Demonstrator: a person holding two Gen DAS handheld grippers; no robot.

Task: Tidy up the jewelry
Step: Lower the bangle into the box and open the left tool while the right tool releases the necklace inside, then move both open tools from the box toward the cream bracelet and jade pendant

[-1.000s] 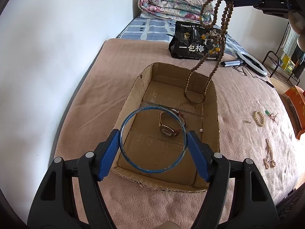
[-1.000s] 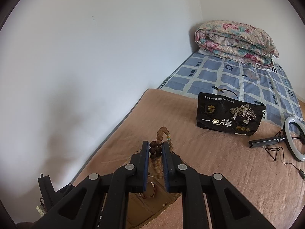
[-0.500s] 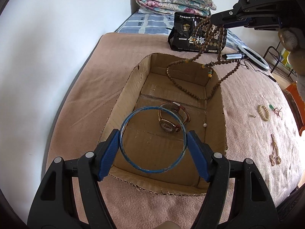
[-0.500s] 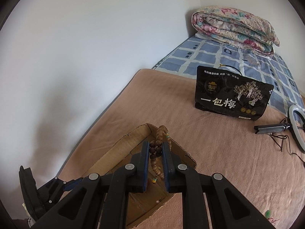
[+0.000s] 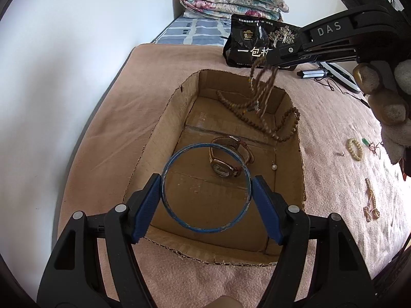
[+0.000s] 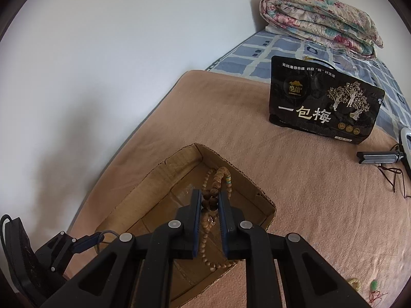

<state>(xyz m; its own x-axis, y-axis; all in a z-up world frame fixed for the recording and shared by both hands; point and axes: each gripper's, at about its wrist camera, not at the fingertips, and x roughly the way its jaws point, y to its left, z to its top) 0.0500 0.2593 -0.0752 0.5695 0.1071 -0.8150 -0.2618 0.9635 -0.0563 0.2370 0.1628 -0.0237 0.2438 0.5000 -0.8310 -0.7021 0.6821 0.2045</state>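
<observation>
My left gripper (image 5: 206,192) is shut on a blue bangle (image 5: 205,228) and holds it above the near part of an open cardboard box (image 5: 159,138). A brown-strapped watch (image 5: 228,161) and a small pearl (image 5: 274,166) lie on the box floor. My right gripper (image 6: 210,200) is shut on a long brown bead necklace (image 6: 217,178), over the box's far end. In the left wrist view the necklace (image 5: 257,120) hangs from the right gripper (image 5: 269,60), and its lower loops rest on the box floor and right wall.
The box sits on a pink blanket (image 5: 154,64) on a bed beside a white wall. A black snack bag (image 6: 323,102), a folded floral quilt (image 6: 318,20) and a ring light (image 5: 336,73) lie beyond. A pearl bracelet (image 5: 355,148) and a beaded piece (image 5: 370,200) lie right of the box.
My right gripper has come down toward the box, and the necklace's lower loops have gone from hanging free to resting inside. My left gripper still holds the bangle, with the box nearer.
</observation>
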